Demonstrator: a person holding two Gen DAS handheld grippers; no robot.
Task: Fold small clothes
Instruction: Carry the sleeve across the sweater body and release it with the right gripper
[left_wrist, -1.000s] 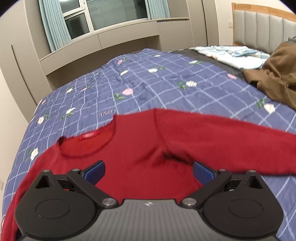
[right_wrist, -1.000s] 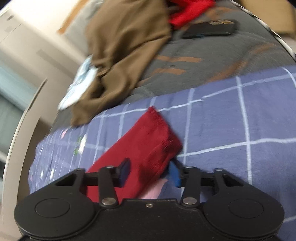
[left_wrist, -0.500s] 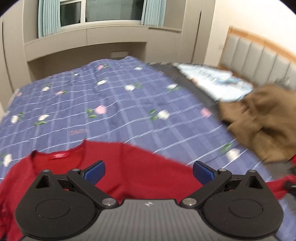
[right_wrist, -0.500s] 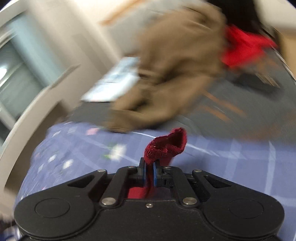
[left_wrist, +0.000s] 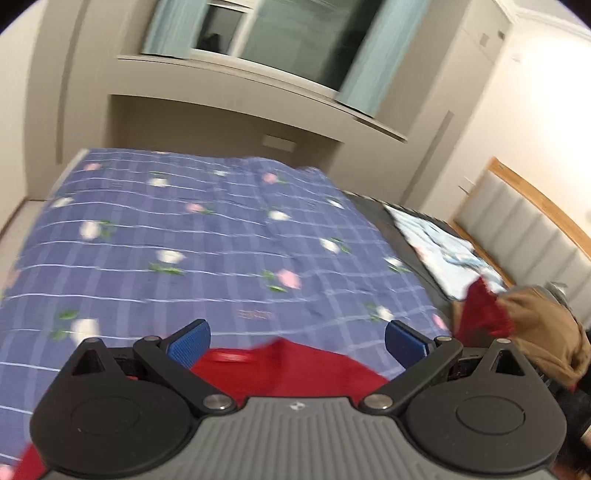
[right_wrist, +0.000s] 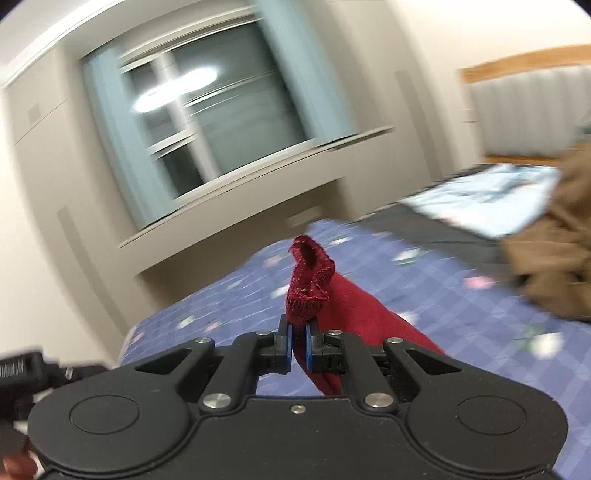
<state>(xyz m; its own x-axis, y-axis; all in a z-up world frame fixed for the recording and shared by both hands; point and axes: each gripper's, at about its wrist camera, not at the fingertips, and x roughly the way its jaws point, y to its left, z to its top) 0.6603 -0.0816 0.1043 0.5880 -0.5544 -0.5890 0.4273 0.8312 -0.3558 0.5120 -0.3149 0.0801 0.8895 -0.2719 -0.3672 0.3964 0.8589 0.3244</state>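
- Right gripper (right_wrist: 296, 345): jaws pinched nearly together on the sleeve (right_wrist: 347, 306) of the red sweater (left_wrist: 291, 365). The frayed cuff (right_wrist: 310, 273) stands up just past the blue pads at 12 o'clock, and the rest of the sleeve trails off toward 4 o'clock, lifted clear of the bed.
- Left gripper (left_wrist: 295, 341): jaws spread wide, blue pads far apart, nothing between them or touching them.
- In the left view the sweater's body lies on the quilt (left_wrist: 221, 251) at 6 o'clock, partly hidden under the gripper, its neck edge with the label just beyond the left pad. The raised cuff shows at 3 o'clock, in front of the brown garment (left_wrist: 543, 332).
- The blue checked quilt stretches bare from the sweater to the bed's far edge at 12 o'clock, open flat room across the whole middle.
- The quilt's right edge runs from 1 to 3 o'clock; beyond it lie a dark sheet, a pale blue cloth (left_wrist: 443, 251) and the brown garment, near the headboard (left_wrist: 517, 221).
- Past the far edge stands a wall with a ledge (left_wrist: 258, 74) under the window.
- Both views are blurred.
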